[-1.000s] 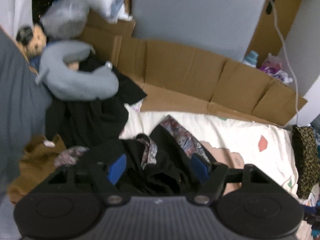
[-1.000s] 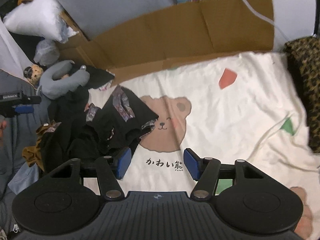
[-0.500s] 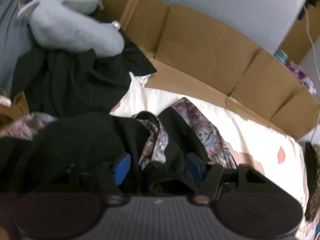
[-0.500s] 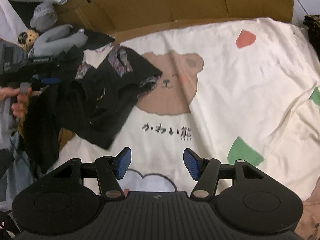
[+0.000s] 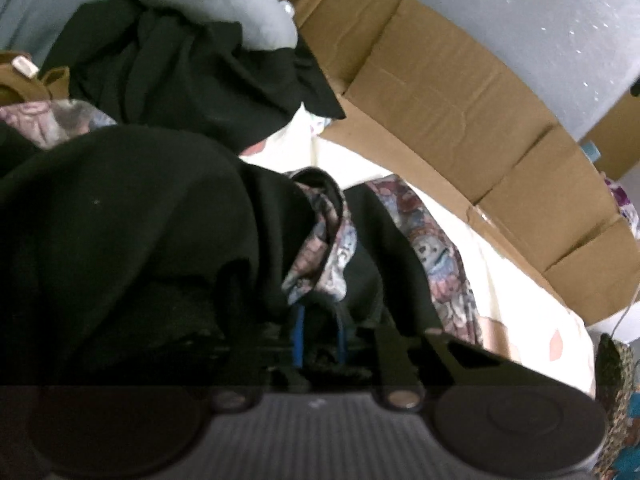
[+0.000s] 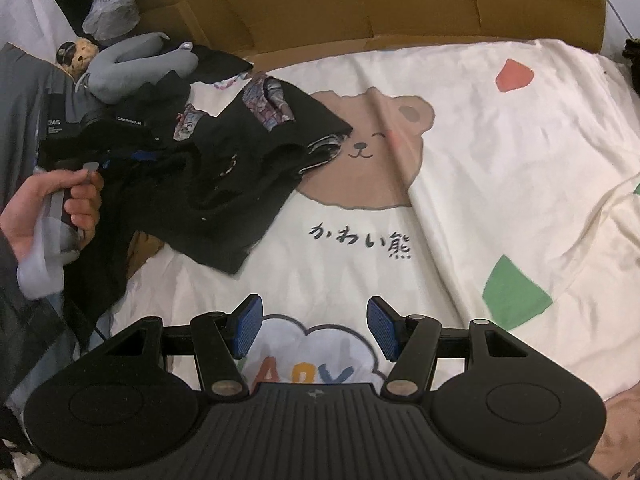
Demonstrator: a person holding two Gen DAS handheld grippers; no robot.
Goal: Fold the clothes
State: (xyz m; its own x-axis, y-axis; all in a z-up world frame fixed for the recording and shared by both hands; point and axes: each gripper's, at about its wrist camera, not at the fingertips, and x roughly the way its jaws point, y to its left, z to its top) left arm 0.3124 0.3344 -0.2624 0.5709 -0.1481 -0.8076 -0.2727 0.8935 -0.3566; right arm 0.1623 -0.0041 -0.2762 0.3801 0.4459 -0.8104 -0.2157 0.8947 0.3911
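A crumpled black garment (image 5: pixel 140 220) with a patterned floral lining (image 5: pixel 328 248) lies at the left side of the bed. My left gripper (image 5: pixel 320 336) is pushed down into it, jaws closing, the blue pads close together with a fold of the black fabric pinched between them. In the right wrist view the same black garment (image 6: pixel 248 168) spreads onto the cream bear-print sheet (image 6: pixel 500 160), and a hand (image 6: pixel 52 208) holds the left gripper's handle at its left edge. My right gripper (image 6: pixel 314 326) hovers open above the sheet's front, with nothing between its fingers.
Brown cardboard (image 6: pixel 360 0) lines the far side of the bed. A grey neck pillow (image 6: pixel 132 64), a small bear doll (image 6: pixel 80 52) and more dark clothes are heaped at the back left. A leopard-print cloth (image 5: pixel 616 368) lies at the right edge.
The left gripper has dropped into the black garment and its jaws have narrowed onto a fold. The right gripper has sunk closer to the sheet, still open.
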